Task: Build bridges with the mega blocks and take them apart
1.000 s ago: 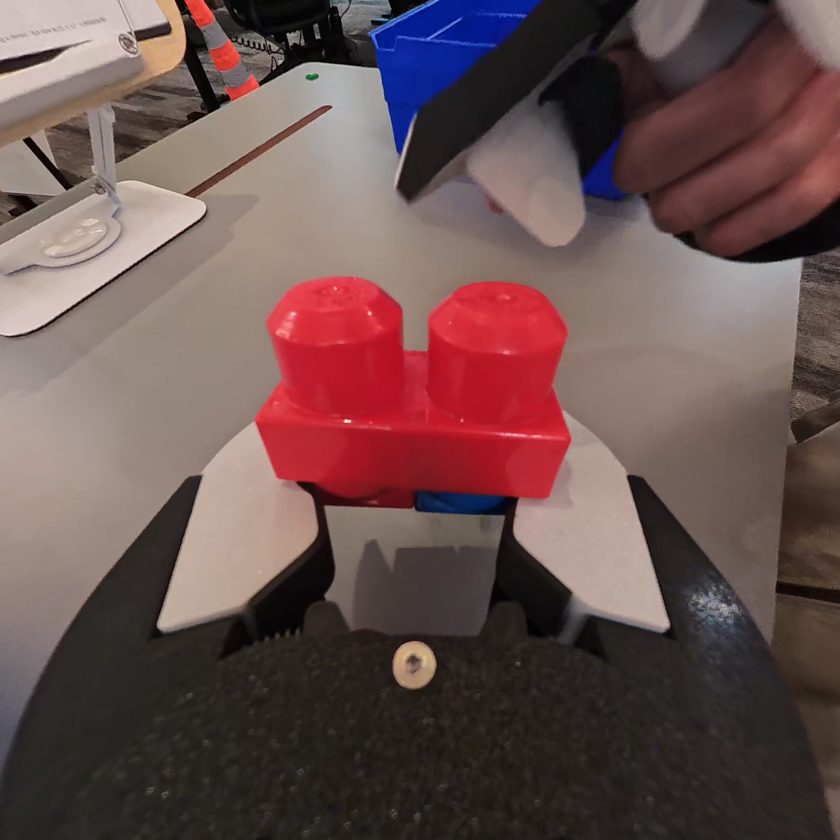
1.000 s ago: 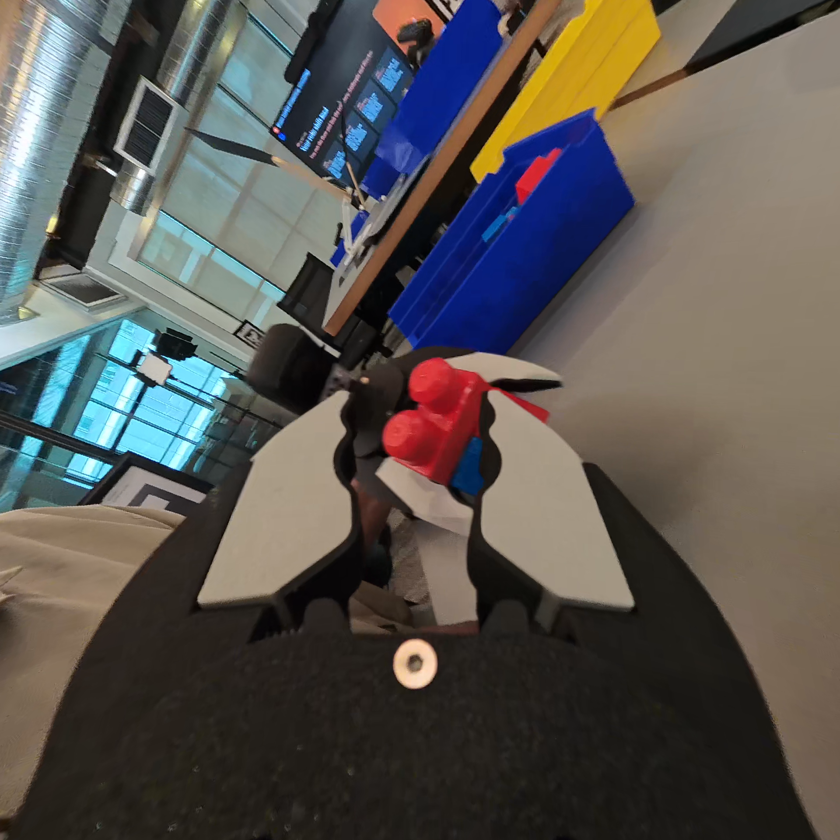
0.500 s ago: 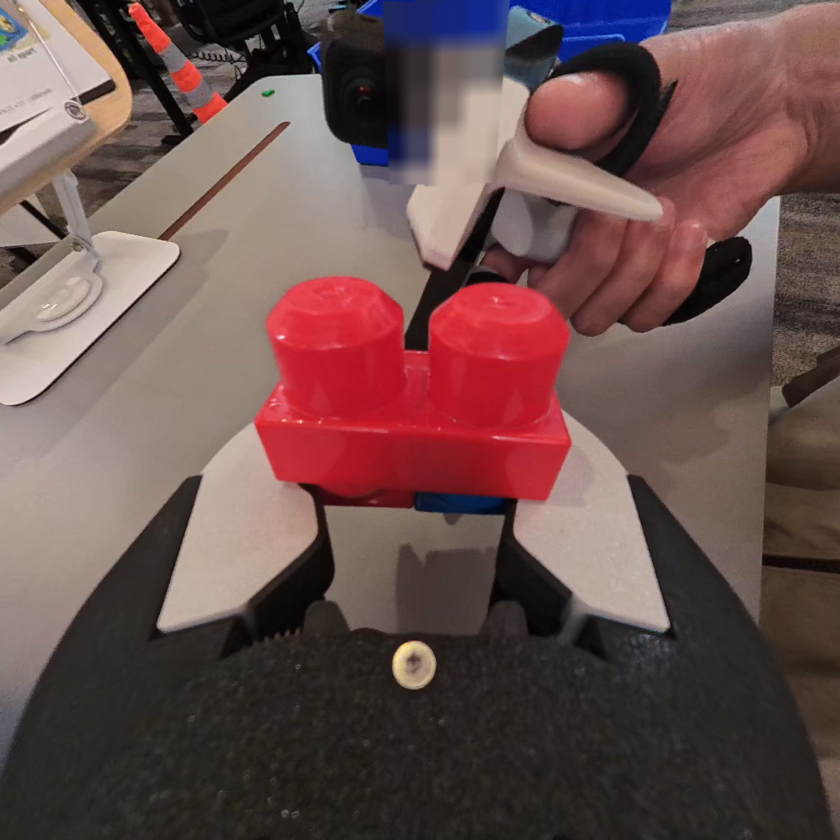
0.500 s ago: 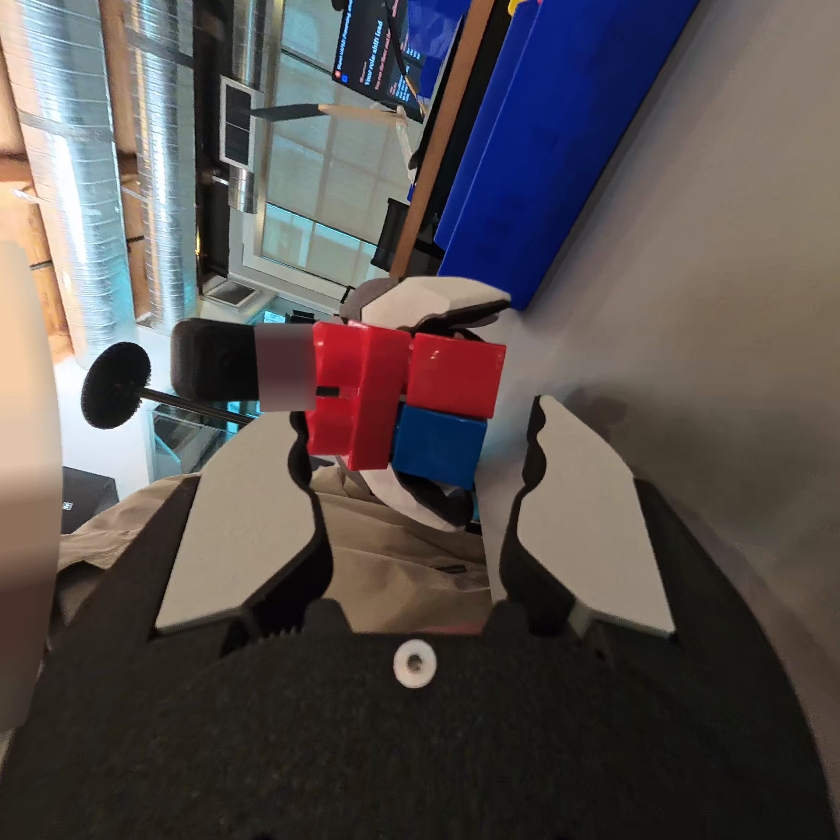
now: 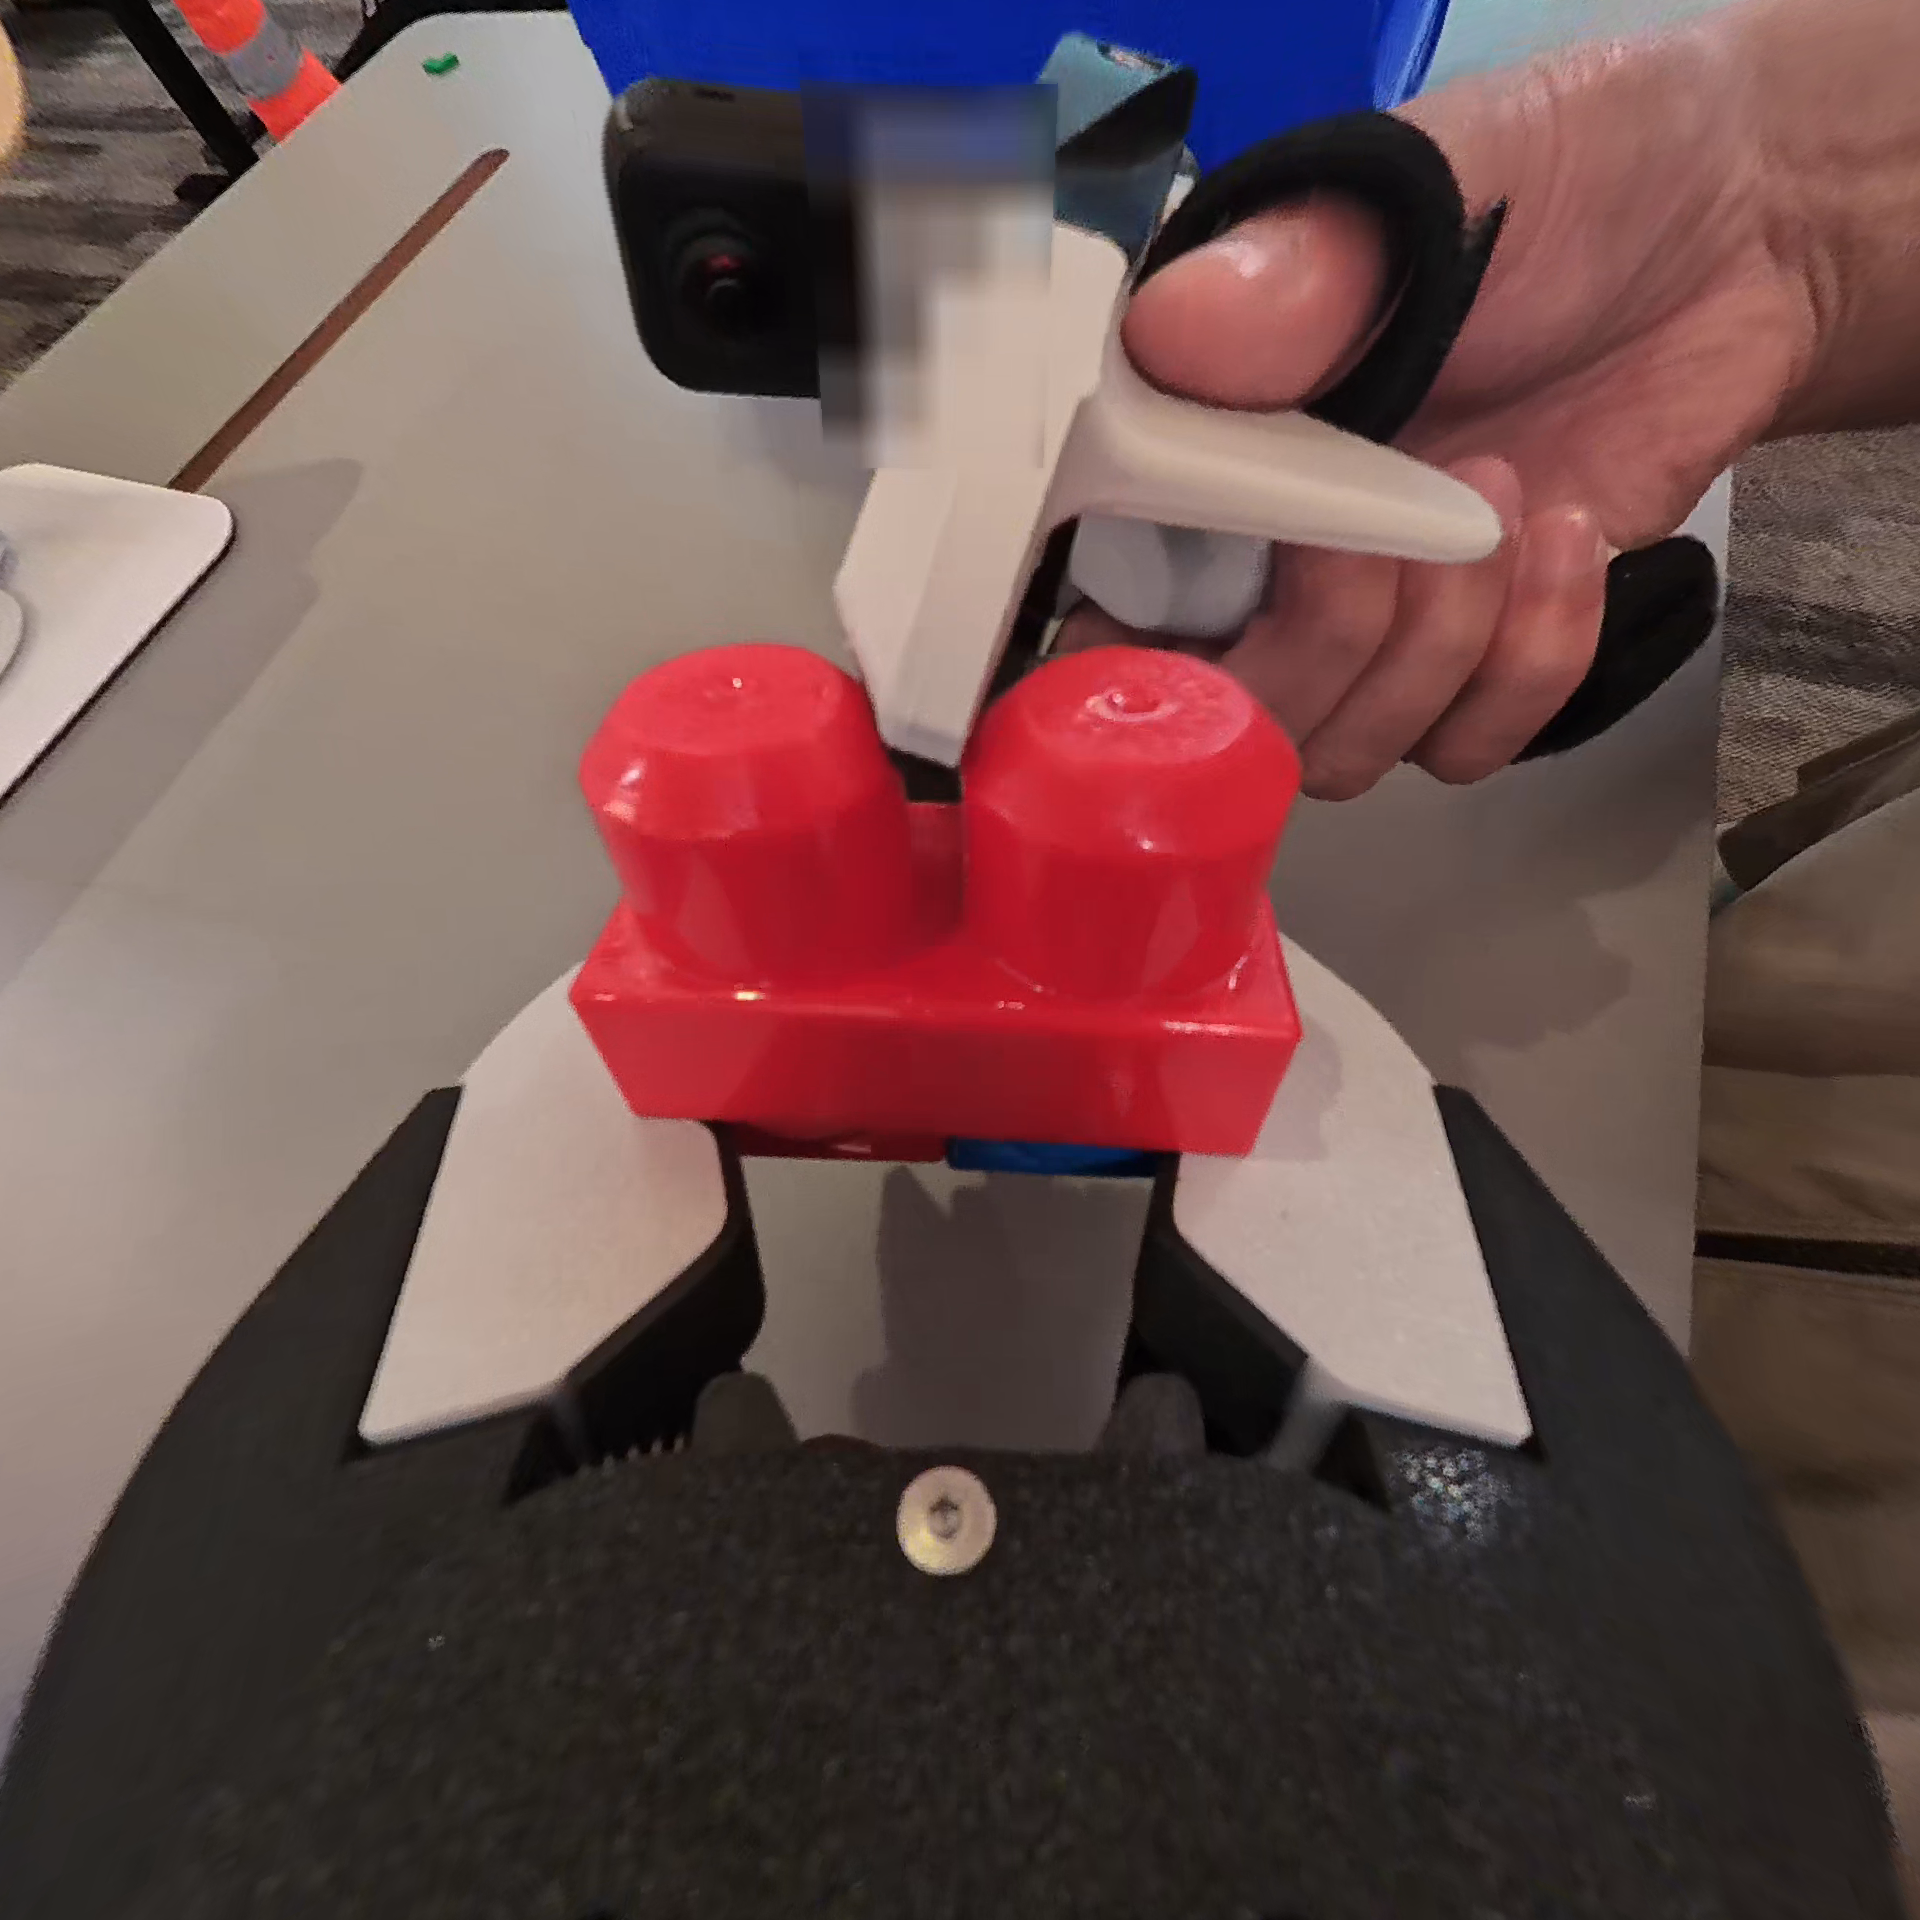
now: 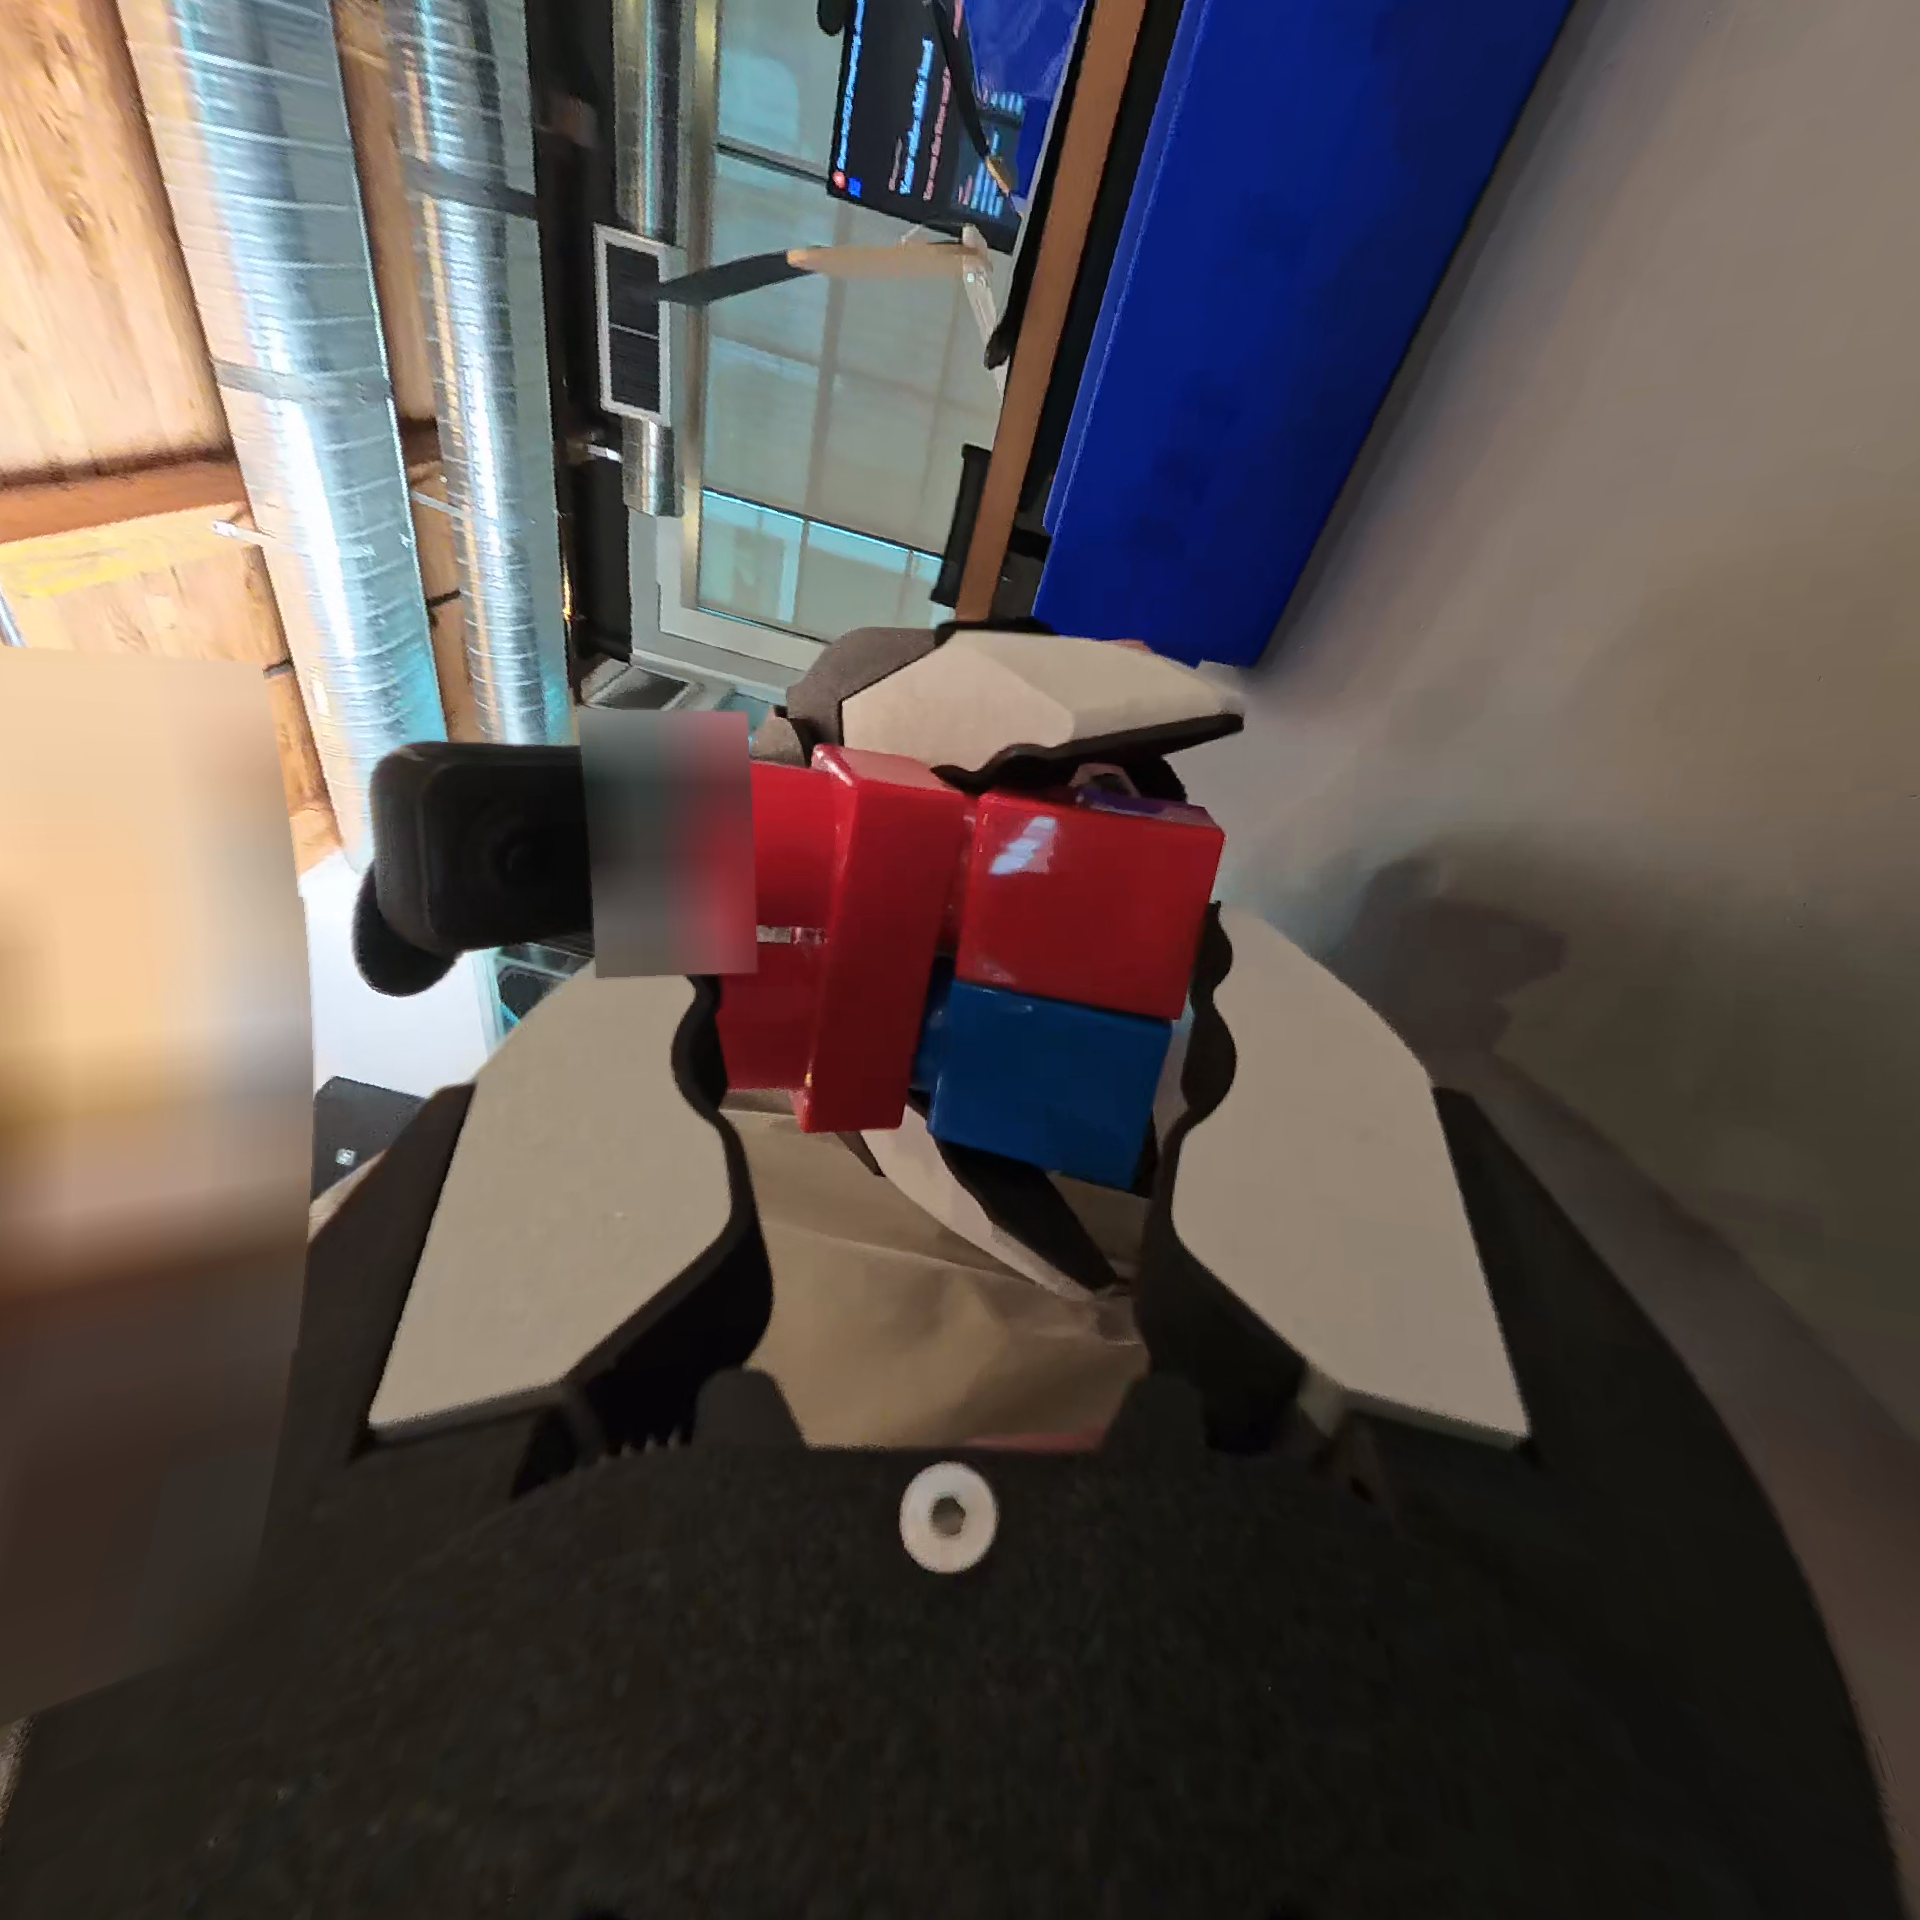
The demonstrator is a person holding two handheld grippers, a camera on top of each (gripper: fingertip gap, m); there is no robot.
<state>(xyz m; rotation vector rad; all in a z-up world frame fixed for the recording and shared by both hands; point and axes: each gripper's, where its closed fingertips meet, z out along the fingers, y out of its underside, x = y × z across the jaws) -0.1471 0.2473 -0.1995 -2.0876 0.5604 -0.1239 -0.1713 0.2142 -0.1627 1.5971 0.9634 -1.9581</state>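
Note:
My left gripper [image 5: 945,1153] is shut on a small bridge above the grey table [image 5: 312,748]. The bridge is a red two-stud block [image 5: 935,935] set on a small red block [image 5: 831,1143] and a small blue block [image 5: 1049,1155]. In the right wrist view, which is rolled sideways, the same red top block [image 6: 883,935], red block [image 6: 1081,904] and blue block [image 6: 1039,1081] sit between the jaws of my right gripper [image 6: 956,987]. The jaws are open and straddle the bridge from studs to underside. One right finger [image 5: 925,623] lies between the two studs.
A blue bin [image 5: 935,31] stands behind the bridge and shows in the right wrist view [image 6: 1247,312]. A person's hand [image 5: 1558,364] holds the right gripper. A white stand base [image 5: 83,582] lies at the left, and an orange cone [image 5: 260,62] stands beyond the table. My left and right fingertips are right by each other.
My right gripper has opened, rolled sideways and moved in from near the bin until its jaws straddle the bridge. My left gripper has held the bridge still.

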